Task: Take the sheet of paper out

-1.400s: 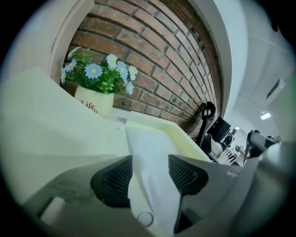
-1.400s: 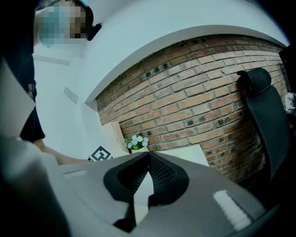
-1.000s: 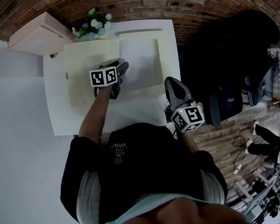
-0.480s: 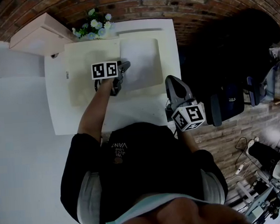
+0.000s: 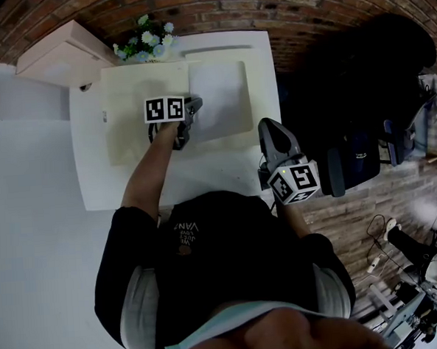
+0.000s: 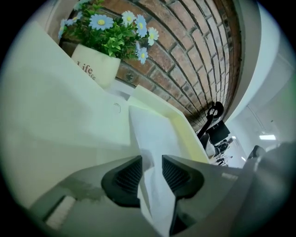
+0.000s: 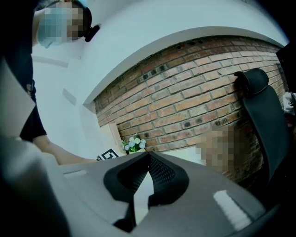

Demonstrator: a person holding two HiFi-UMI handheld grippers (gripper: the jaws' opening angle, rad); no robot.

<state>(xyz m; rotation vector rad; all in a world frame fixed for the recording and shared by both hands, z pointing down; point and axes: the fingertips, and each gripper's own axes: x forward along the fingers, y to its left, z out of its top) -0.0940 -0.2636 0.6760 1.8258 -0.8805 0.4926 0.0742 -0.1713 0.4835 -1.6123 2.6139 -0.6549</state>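
Left gripper view — left gripper (image 6: pixel 151 161) fingers have just been closing around the raised edge of the sheet of paper (image 6: pixel 155 132), not yet pinching. The sheet is lying on the open folder (image 5: pixel 129 102) at the worktop's (image 5: pixel 203 171) 1 o'clock. Right gripper (image 7: pixel 148 156) — fingers clenched, empty — is hovering at 4 o'clock.

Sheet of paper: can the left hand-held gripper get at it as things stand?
Probably yes. The sheet of paper already has its edge between the jaws of the left hand-held gripper, which have just been closing but do not yet seem to press on it. Nothing lies in the way.
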